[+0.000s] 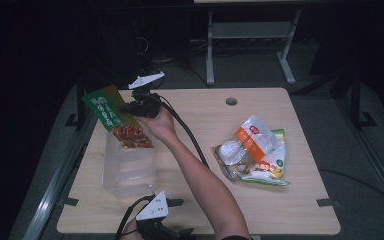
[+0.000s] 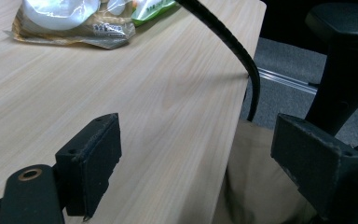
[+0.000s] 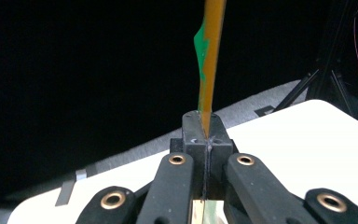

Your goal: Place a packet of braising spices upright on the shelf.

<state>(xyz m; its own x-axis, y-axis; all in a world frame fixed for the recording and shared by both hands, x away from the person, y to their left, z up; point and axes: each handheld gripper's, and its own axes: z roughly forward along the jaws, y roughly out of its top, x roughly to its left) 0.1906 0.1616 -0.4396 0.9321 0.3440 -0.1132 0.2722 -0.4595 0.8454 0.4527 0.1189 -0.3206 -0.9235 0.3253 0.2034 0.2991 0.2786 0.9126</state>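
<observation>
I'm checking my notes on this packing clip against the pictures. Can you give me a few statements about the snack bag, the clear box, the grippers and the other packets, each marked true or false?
1. The right gripper is shut on the snack bag. True.
2. The snack bag lies flat in the middle of the table. False: it is held up over the clear box at the table's left side.
3. The left gripper holds a packet. False: its jaws are open with nothing between them.
4. The other packets lie in a pile on the table's right half. True.
</observation>
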